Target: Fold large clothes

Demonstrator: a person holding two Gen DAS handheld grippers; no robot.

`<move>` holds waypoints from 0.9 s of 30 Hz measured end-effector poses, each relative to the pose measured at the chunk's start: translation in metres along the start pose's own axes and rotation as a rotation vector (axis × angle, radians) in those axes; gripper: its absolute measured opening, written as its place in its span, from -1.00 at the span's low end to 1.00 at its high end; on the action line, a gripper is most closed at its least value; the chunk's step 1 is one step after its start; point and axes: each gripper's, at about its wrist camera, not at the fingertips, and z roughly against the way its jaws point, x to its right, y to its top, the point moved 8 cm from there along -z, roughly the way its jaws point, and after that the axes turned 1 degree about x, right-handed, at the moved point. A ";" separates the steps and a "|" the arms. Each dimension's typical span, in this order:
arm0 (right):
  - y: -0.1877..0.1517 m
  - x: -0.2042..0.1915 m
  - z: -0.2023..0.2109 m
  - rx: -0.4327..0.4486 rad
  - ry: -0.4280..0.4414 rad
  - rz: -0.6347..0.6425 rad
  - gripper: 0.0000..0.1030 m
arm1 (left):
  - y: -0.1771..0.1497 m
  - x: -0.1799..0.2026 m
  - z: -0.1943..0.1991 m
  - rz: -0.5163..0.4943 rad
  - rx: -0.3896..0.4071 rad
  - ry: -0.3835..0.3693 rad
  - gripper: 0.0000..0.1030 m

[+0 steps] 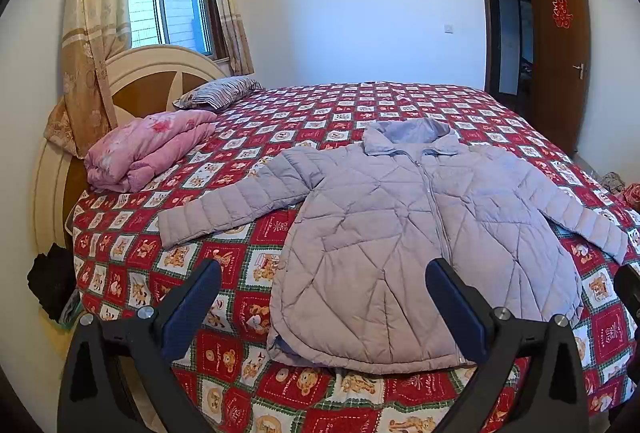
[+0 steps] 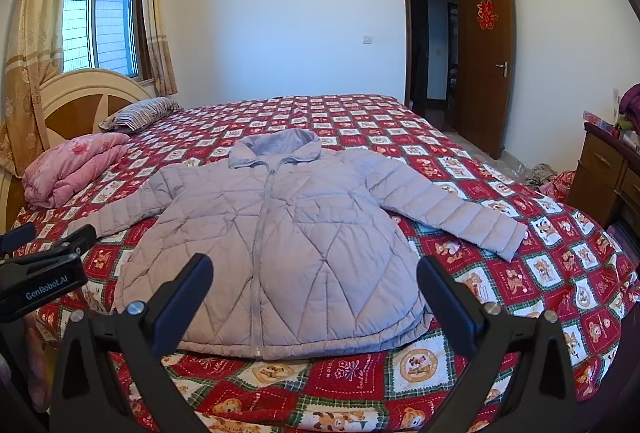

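Observation:
A large lilac quilted jacket (image 1: 400, 233) lies flat, zipped, front up, on the bed, with both sleeves spread out and the collar away from me. It also shows in the right wrist view (image 2: 288, 245). My left gripper (image 1: 324, 285) is open and empty, held above the bed near the jacket's lower left hem. My right gripper (image 2: 316, 281) is open and empty, above the jacket's hem near the bed's front edge. The left gripper (image 2: 52, 241) also shows at the left edge of the right wrist view.
The bed has a red patchwork quilt (image 1: 224, 261). A folded pink blanket (image 1: 148, 149) and a striped pillow (image 1: 220, 93) lie by the headboard (image 1: 152, 81). A wooden cabinet (image 2: 608, 169) stands at the right. An open door (image 2: 484, 53) is at the back right.

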 end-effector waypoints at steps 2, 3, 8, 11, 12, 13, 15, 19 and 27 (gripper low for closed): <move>0.000 0.006 -0.001 -0.004 0.003 -0.007 1.00 | 0.000 -0.002 0.001 0.004 -0.002 -0.002 0.98; 0.000 0.006 -0.001 -0.003 0.004 -0.009 1.00 | 0.000 -0.002 0.001 0.005 -0.003 -0.003 0.98; -0.001 0.005 -0.002 -0.004 0.001 -0.009 1.00 | 0.001 -0.003 0.000 0.007 -0.005 -0.004 0.98; -0.001 0.006 -0.002 -0.005 0.002 -0.011 1.00 | 0.002 -0.003 0.001 0.009 -0.005 -0.006 0.98; -0.001 0.006 -0.002 -0.004 0.002 -0.010 1.00 | 0.002 -0.003 0.002 0.010 -0.005 -0.006 0.98; -0.001 0.005 -0.002 -0.004 0.000 -0.010 1.00 | 0.002 -0.003 0.002 0.010 -0.005 -0.007 0.98; -0.001 0.006 -0.002 -0.004 0.002 -0.010 1.00 | 0.000 -0.002 -0.001 0.004 -0.007 -0.006 0.98; -0.001 0.006 -0.002 -0.005 0.002 -0.011 1.00 | 0.001 -0.002 -0.001 0.005 -0.006 -0.006 0.98; -0.002 0.006 -0.003 -0.008 0.003 -0.012 1.00 | 0.001 -0.002 -0.001 0.003 -0.006 -0.006 0.98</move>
